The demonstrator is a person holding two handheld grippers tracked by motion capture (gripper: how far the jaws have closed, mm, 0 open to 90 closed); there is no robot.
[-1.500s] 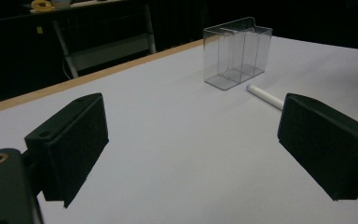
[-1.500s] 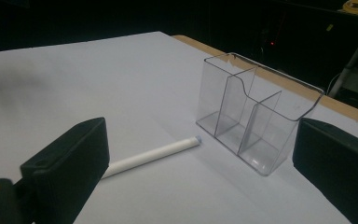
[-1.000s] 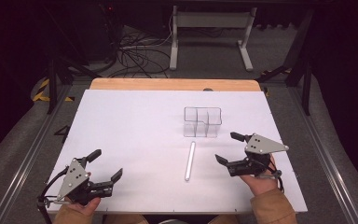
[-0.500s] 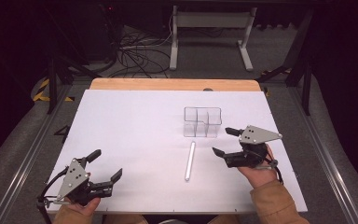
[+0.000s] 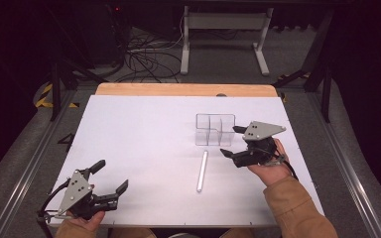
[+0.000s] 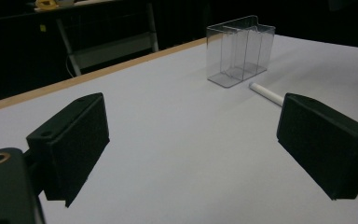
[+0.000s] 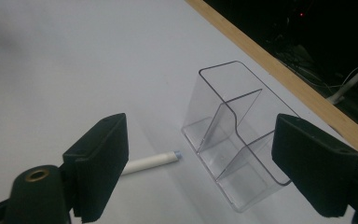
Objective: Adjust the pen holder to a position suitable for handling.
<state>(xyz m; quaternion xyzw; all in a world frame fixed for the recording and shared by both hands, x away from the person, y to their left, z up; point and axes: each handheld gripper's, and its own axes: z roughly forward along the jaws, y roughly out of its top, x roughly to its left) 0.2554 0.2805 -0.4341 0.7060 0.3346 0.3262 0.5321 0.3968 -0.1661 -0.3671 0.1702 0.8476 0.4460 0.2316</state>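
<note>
Right gripper (image 5: 234, 141) just beside clear divided holder (image 5: 214, 129), jaws wide and empty, white stick (image 5: 202, 171) flat on table (image 5: 139, 129) below-left, seemingly untouched. Left gripper (image 5: 112, 175) well apart at near-left corner, jaws spread wide, empty.

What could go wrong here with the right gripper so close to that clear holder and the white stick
1. The right gripper is open beside the clear holder; the holder looks light and could slide or tip if a jaw bumps it.
2. The white stick lies flat and looks round, so a glancing touch might roll it away across the table.
</note>
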